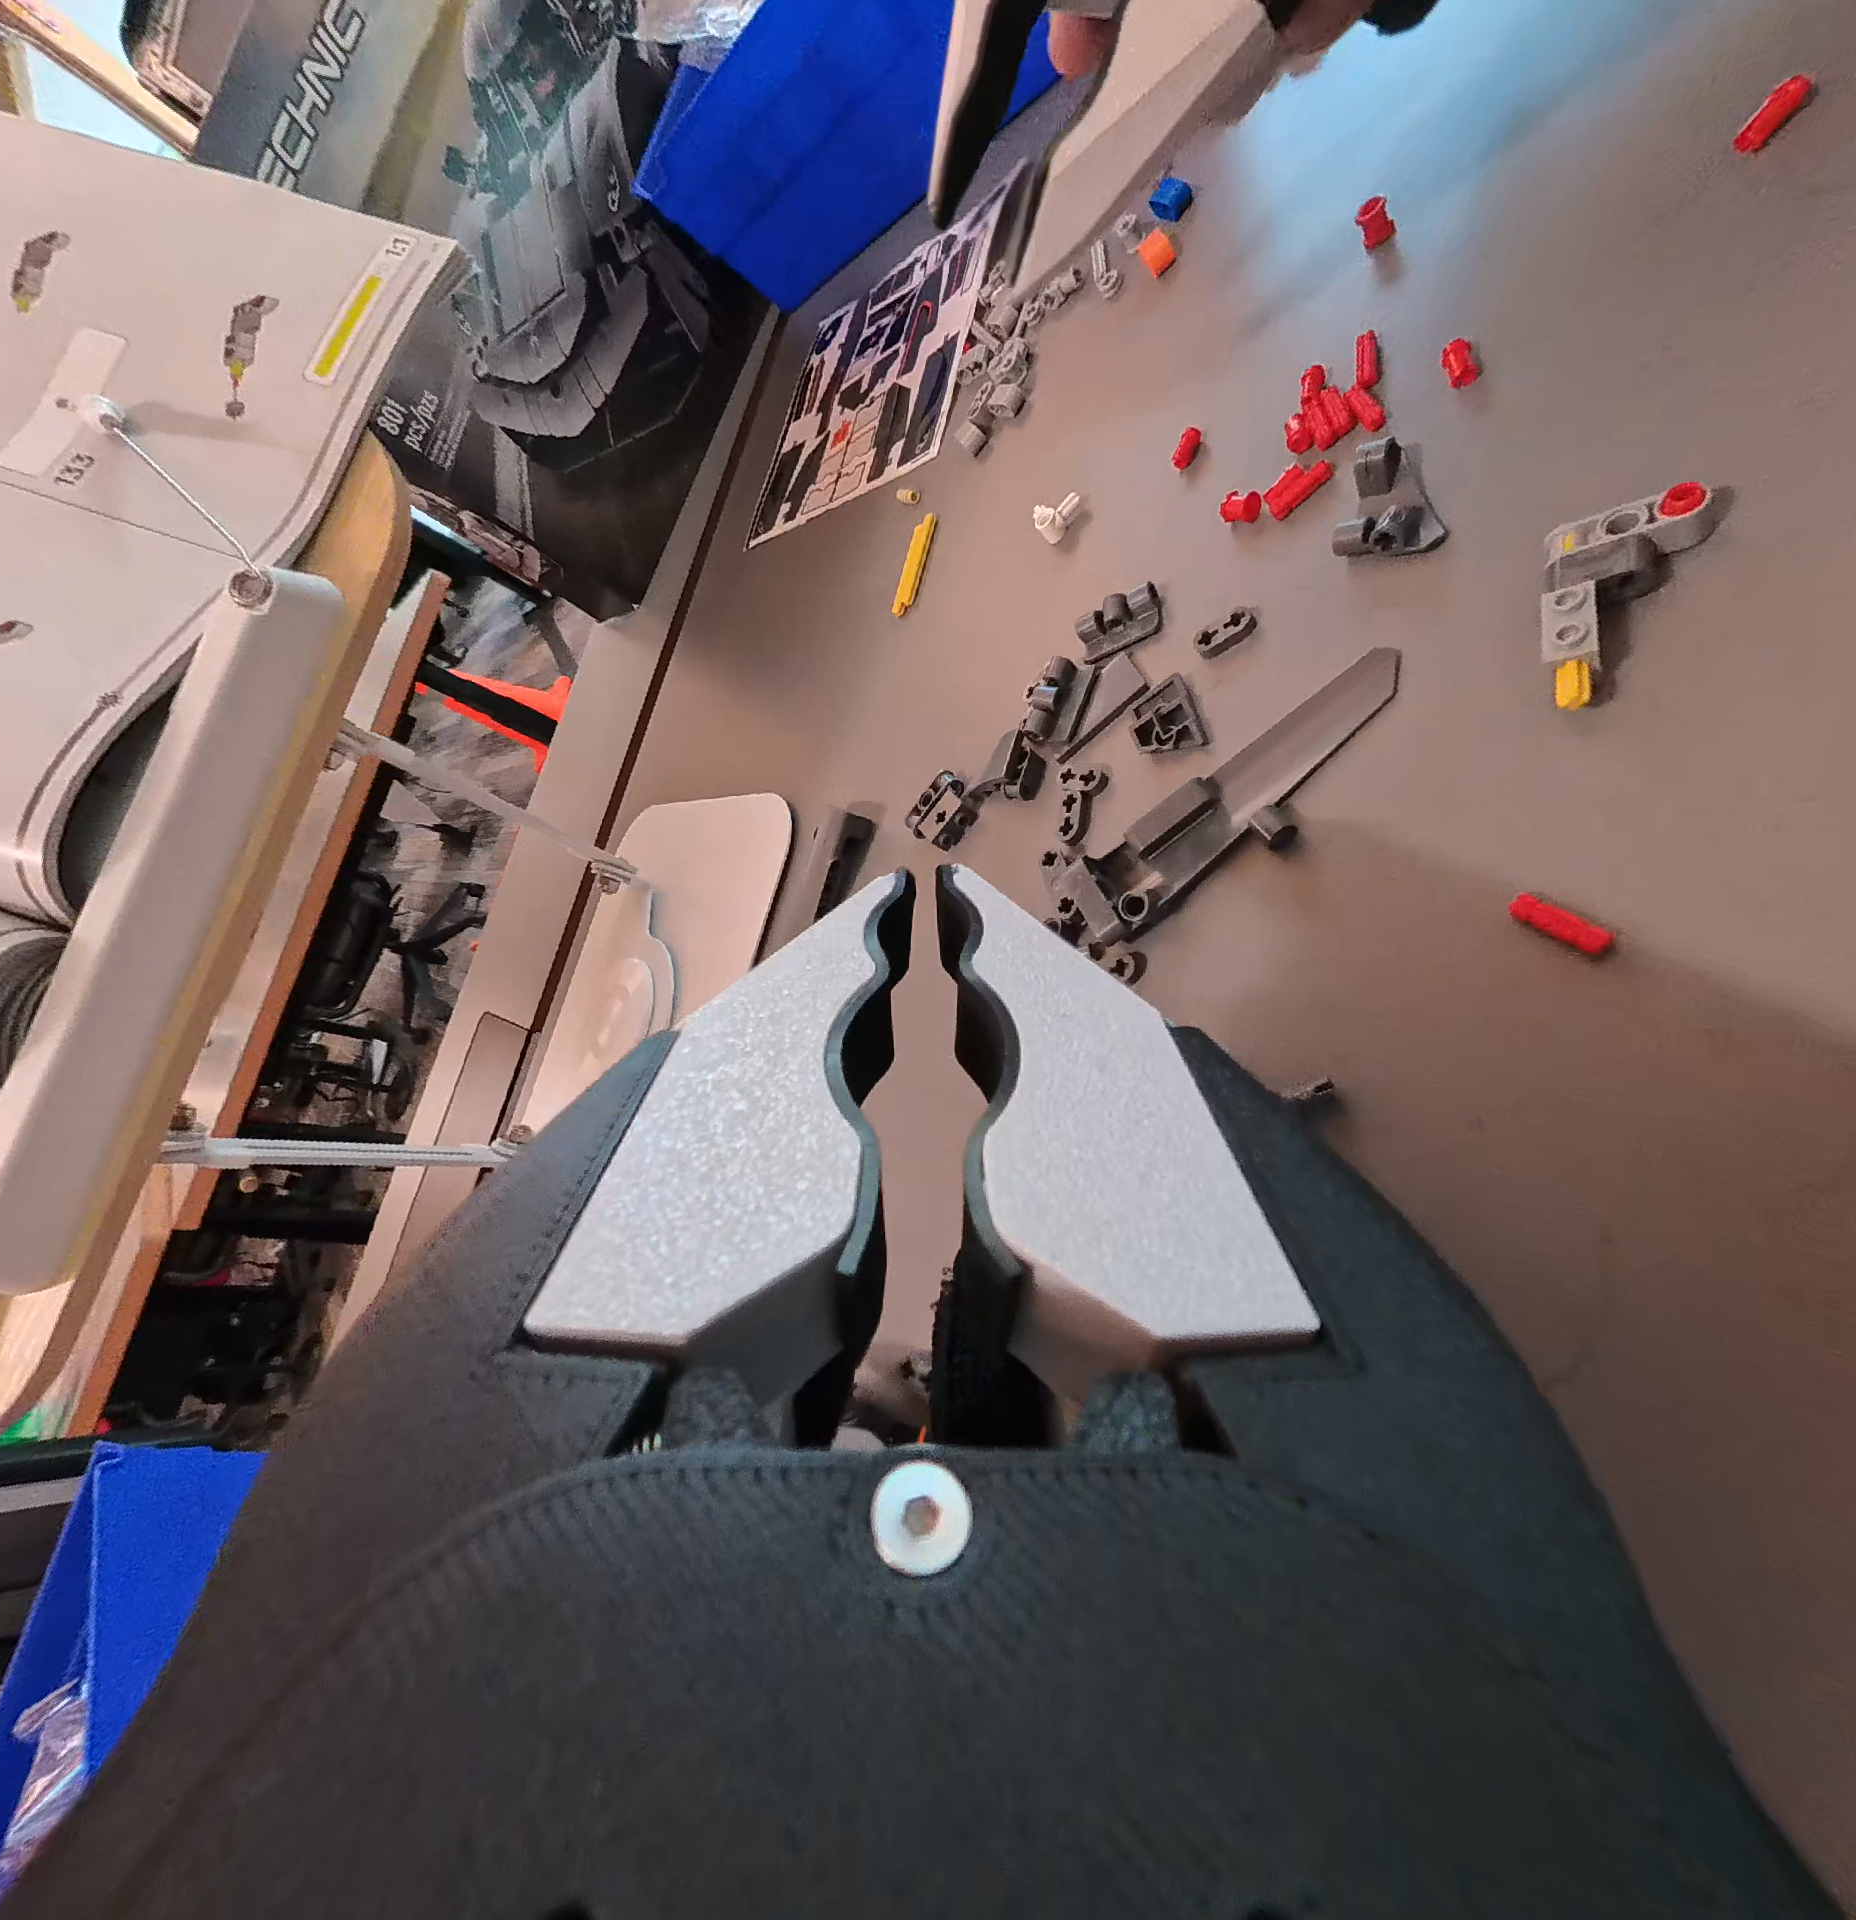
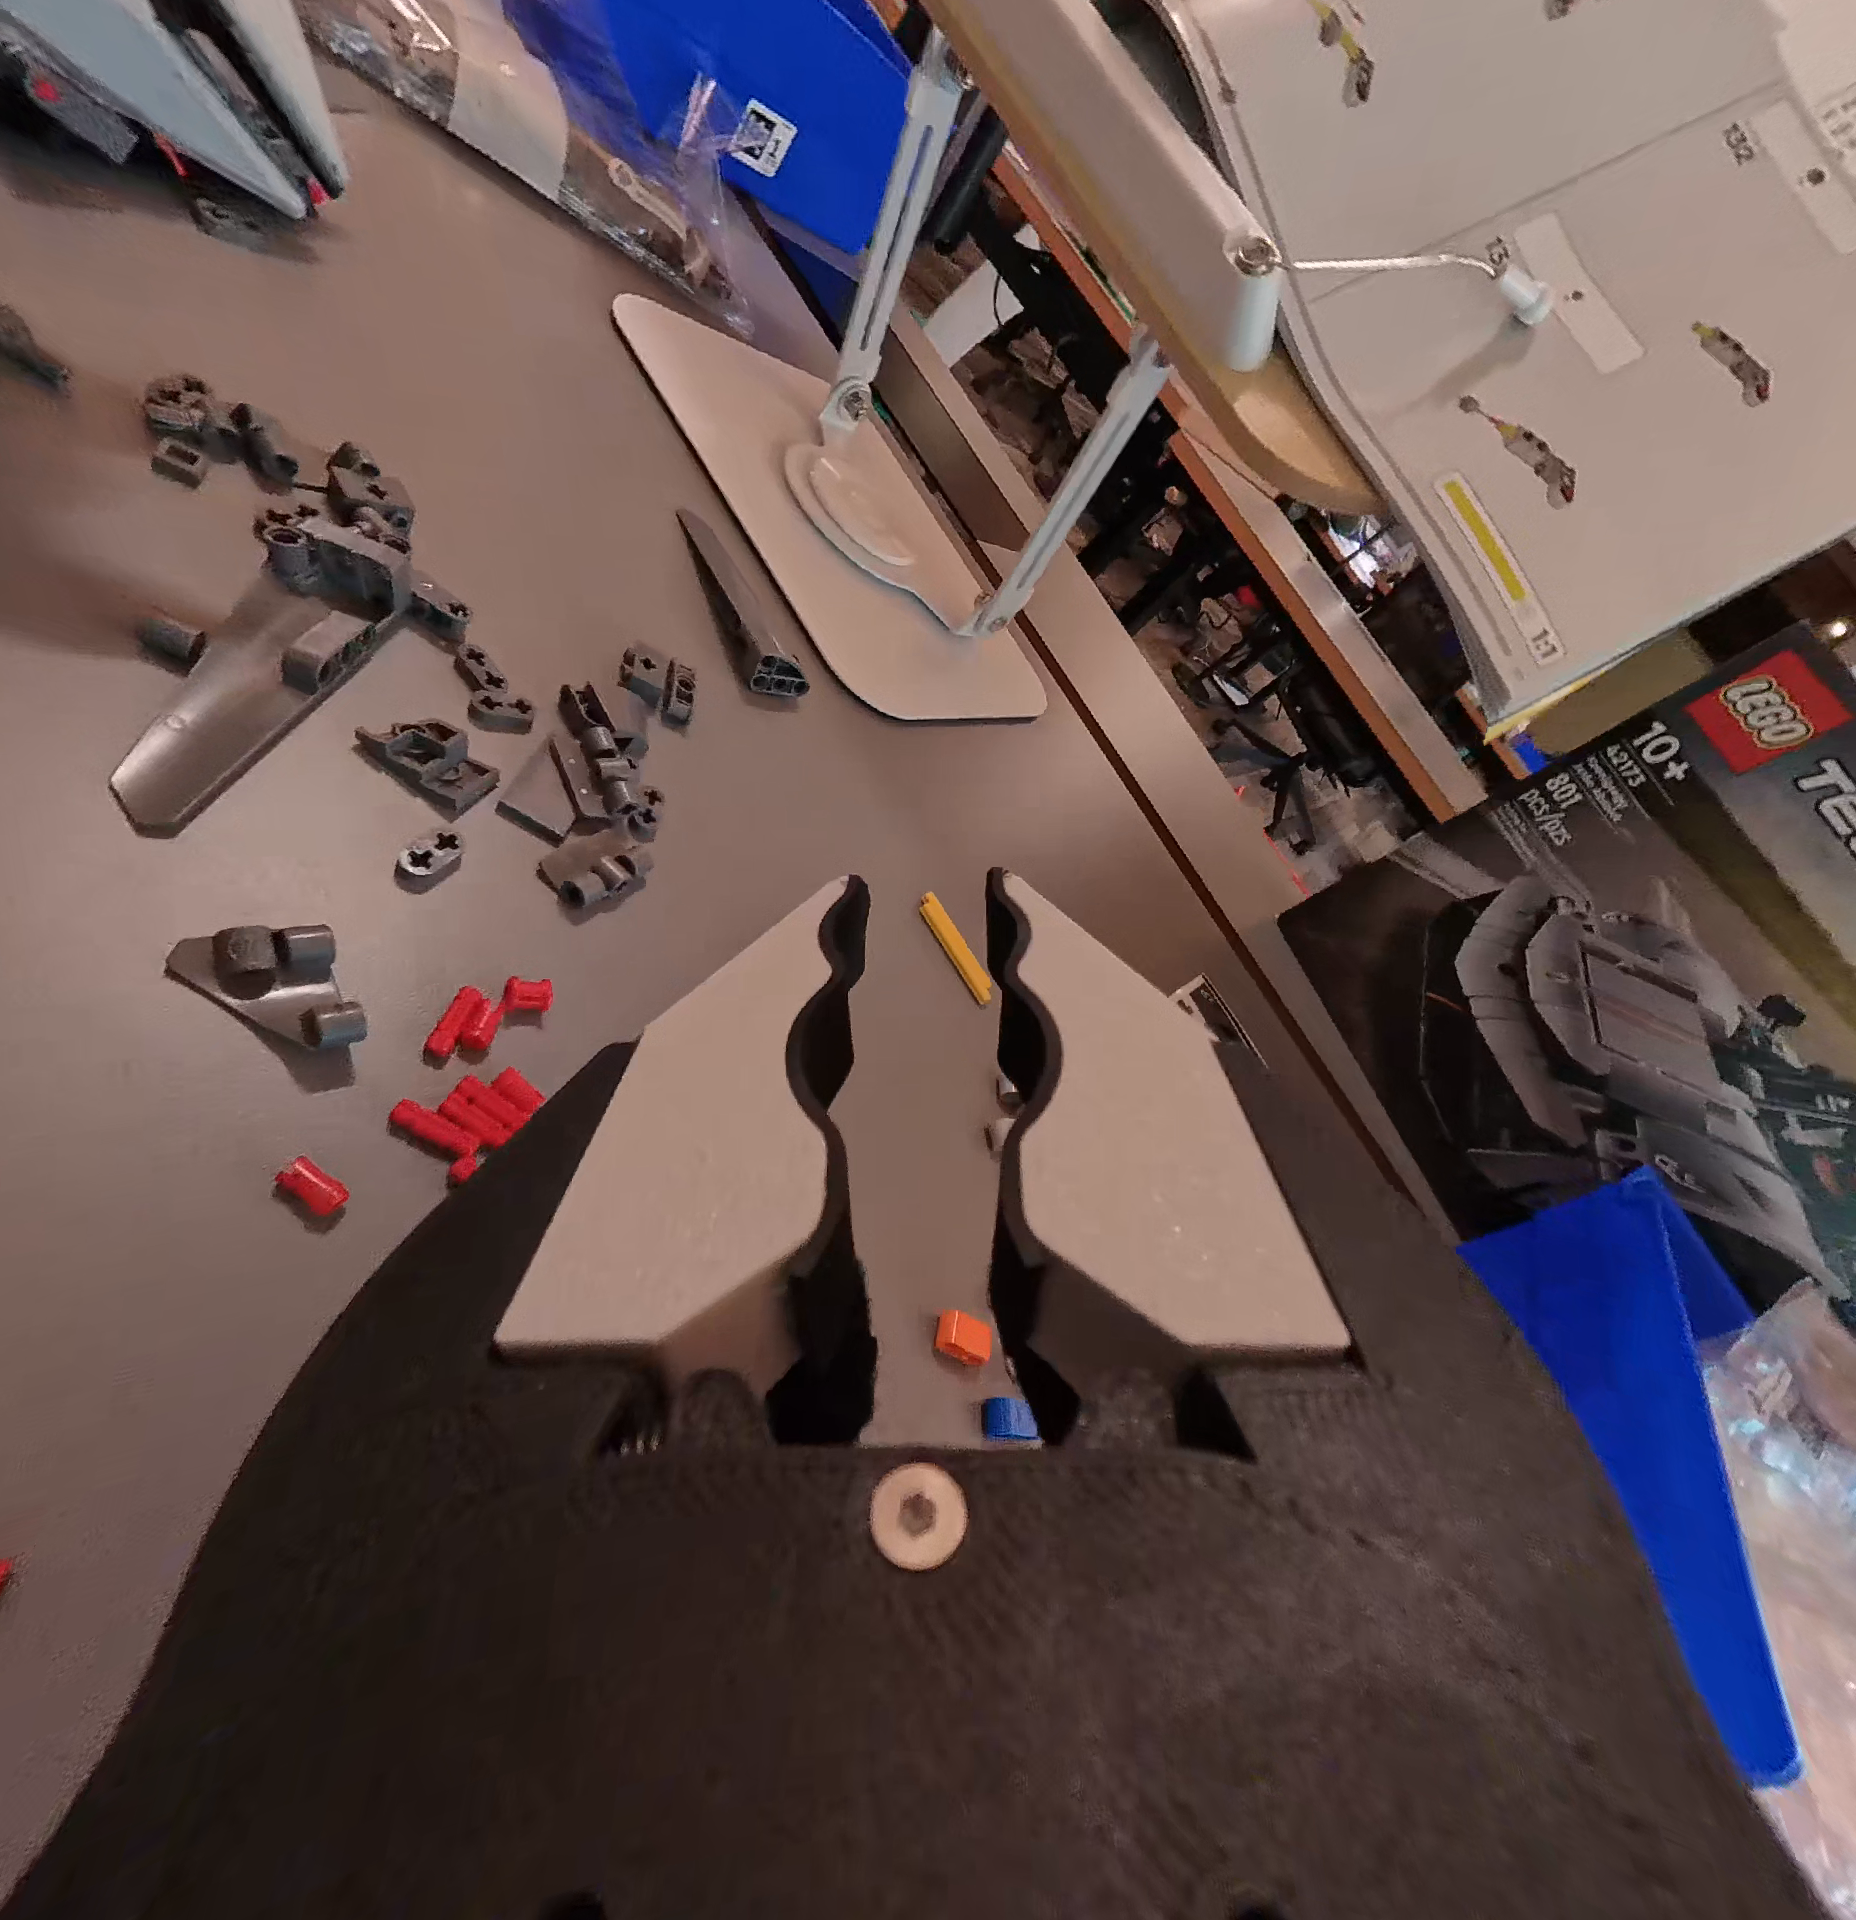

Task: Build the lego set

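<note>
The left gripper (image 1: pixel 925 883) hangs at frame centre, fingers nearly pressed together on nothing (dark grey plastic building pieces (image 1: pixel 1111 748) lie upper right). The right gripper (image 2: pixel 922 894) has its fingers spread above a thin yellow plastic rod (image 2: pixel 955 948) on the grey table (image 2: pixel 695 935).

Bare table (image 2: pixel 903 790) ahead of the right claw (image 2: pixel 924 883), between dark grey pieces (image 2: pixel 591 769) and stand base (image 2: pixel 851 582).

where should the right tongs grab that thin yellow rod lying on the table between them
Probably across its middle. The yellow rod lies flat and apart from other parts, slanted between the open right tongs, closer to the right-hand finger. Come straight down from above, turned so the pads close on its long sides; the ends offer too little surface.
</note>
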Action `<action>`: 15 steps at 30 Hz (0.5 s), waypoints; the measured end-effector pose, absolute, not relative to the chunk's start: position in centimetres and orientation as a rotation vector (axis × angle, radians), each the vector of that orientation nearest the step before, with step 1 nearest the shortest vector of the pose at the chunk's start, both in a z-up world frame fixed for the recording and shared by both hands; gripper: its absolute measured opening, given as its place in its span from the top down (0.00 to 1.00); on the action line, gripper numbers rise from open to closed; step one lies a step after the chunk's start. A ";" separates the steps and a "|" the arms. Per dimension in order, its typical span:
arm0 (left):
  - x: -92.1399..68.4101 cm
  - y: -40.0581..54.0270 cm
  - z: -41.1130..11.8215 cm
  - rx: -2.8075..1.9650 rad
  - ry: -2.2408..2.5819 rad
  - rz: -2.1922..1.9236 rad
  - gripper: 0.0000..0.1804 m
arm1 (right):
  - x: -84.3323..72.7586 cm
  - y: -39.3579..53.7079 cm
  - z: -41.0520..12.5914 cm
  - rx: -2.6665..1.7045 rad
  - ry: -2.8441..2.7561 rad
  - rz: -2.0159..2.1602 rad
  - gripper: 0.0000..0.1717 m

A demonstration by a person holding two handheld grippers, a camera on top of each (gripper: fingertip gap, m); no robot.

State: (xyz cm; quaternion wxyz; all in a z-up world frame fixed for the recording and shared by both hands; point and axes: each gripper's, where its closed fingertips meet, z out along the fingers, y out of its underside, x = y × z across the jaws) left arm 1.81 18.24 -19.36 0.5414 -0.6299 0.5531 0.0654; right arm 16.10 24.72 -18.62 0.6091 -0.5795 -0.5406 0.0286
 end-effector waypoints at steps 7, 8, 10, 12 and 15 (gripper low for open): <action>1.8 17.9 -19.4 -1.486 1.320 0.164 0.98 | 16.4 24.5 -18.4 -1.308 -1.260 0.022 0.89; 1.8 17.9 -19.3 -1.485 1.319 0.164 0.98 | 16.5 24.6 -18.2 -1.312 -1.247 0.036 0.89; 1.8 17.8 -19.2 -1.481 1.314 0.161 0.98 | 17.1 24.7 -17.5 -1.307 -1.213 0.043 0.91; 1.7 17.8 -19.1 -1.478 1.308 0.165 0.98 | 18.2 25.2 -16.2 -1.312 -1.148 0.043 0.96; 1.6 17.9 -19.0 -1.479 1.298 0.160 0.99 | 20.7 25.8 -14.1 -1.367 -1.033 0.101 1.00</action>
